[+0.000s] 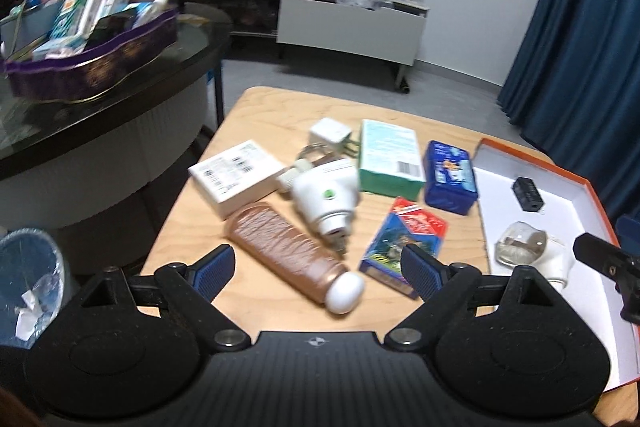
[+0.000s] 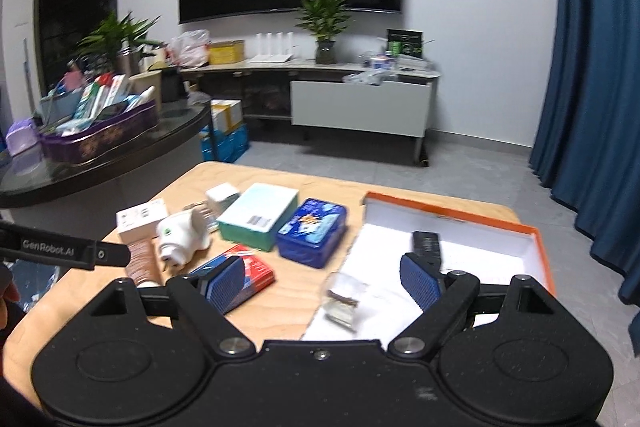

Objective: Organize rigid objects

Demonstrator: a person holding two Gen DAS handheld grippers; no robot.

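My left gripper [image 1: 318,267] stands released, its jaws wide apart above the wooden table [image 1: 256,115], and nothing is between them. Just ahead of it lies a brown tube [image 1: 286,251] with a white cap, and beside that a red and blue carton [image 1: 404,241]. My right gripper [image 2: 322,277] is released too, hanging over the near edge of the orange-rimmed box [image 2: 480,223]. Inside this box I see a clear bulb [image 2: 344,301] and a small black part [image 2: 427,245]. Further out on the table are a white plug-in device [image 1: 326,197], a white box [image 1: 236,177], a teal box [image 1: 390,157] and a blue tin [image 1: 450,177].
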